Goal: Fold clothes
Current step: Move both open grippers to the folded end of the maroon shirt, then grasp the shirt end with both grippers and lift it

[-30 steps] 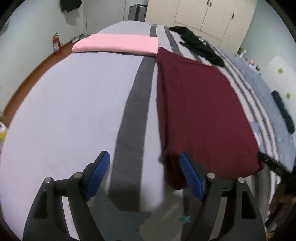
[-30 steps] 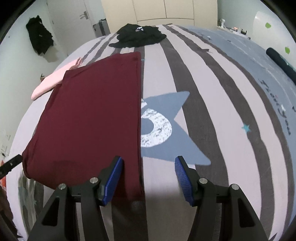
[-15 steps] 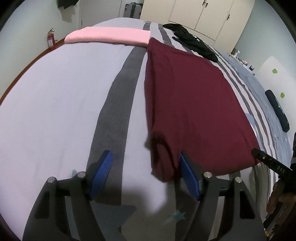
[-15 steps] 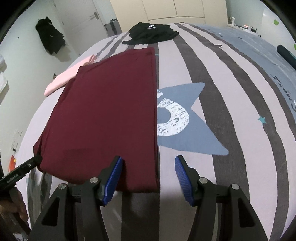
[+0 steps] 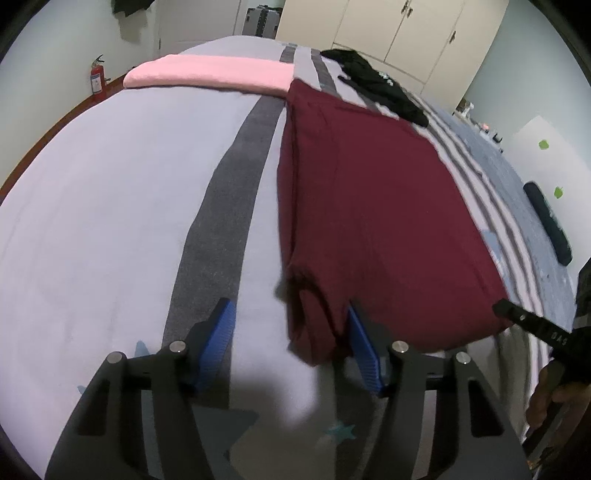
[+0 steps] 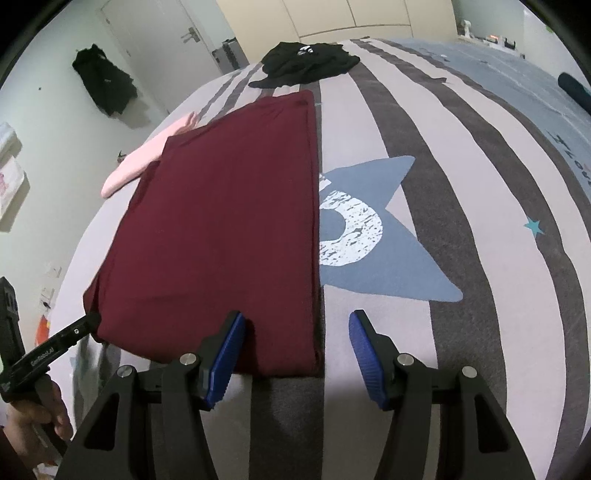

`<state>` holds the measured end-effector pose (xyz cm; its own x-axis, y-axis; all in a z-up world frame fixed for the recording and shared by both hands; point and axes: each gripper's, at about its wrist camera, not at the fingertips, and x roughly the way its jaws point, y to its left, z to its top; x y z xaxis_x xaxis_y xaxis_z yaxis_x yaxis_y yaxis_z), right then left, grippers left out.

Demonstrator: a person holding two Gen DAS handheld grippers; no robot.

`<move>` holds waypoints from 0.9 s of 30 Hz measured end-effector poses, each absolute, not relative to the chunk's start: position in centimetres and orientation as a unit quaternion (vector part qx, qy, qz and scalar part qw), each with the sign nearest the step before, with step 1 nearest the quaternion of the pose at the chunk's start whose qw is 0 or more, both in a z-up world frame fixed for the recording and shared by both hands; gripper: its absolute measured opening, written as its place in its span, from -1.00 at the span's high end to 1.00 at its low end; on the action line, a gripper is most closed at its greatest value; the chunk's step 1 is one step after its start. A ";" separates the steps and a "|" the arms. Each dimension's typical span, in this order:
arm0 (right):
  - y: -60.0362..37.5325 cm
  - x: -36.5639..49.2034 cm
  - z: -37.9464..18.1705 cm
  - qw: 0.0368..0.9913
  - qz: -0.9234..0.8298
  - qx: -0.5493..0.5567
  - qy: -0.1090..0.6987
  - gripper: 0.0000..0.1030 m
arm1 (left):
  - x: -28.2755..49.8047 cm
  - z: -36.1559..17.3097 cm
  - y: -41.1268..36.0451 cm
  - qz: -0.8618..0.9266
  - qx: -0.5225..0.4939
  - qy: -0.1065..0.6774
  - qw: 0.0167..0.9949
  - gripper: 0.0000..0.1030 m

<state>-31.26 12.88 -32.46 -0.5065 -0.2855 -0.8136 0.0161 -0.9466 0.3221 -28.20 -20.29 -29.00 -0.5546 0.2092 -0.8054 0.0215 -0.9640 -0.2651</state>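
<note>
A maroon garment [image 5: 369, 206] lies folded into a long rectangle on the striped bed. Its near left corner bunches between the blue pads of my left gripper [image 5: 288, 308], whose jaws are closing. The right pad sits against the cloth and the left pad stands apart from it. In the right wrist view the maroon garment [image 6: 221, 229] has its near right corner between the pads of my right gripper [image 6: 297, 316]. That gripper is open, with its right pad well off the cloth. A folded pink garment [image 5: 210, 74] and a black garment [image 5: 376, 88] lie further up the bed.
The bedcover [image 6: 461, 184] has grey stripes and a blue star print [image 6: 369, 236]. A dark roll [image 5: 546, 221] lies at the bed's right side. A fire extinguisher [image 5: 96, 75] stands on the floor at the left. Wardrobes [image 5: 399, 33] close the far wall.
My left gripper's jaws have narrowed around the garment's near left corner, and the view has tipped down a little. The right gripper has shifted slightly left over the near right corner, its jaws unchanged.
</note>
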 end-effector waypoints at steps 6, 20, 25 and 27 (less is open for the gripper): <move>12.7 -32.0 -33.0 0.093 -0.851 0.495 -0.149 -0.07 | -29.2 -30.3 -19.5 0.866 -0.479 -0.127 0.059 -0.13; 12.3 -32.7 -33.2 0.128 -0.843 0.508 -0.124 0.80 | -28.9 -30.2 -18.3 0.861 -0.488 -0.121 0.074 0.64; 11.9 -32.1 -32.3 0.128 -0.848 0.502 -0.114 0.90 | -28.2 -28.8 -18.5 0.865 -0.483 -0.115 0.076 0.79; 12.2 -31.8 -31.9 0.129 -0.848 0.499 -0.124 0.90 | -27.5 -28.1 -18.4 0.866 -0.482 -0.107 0.078 0.81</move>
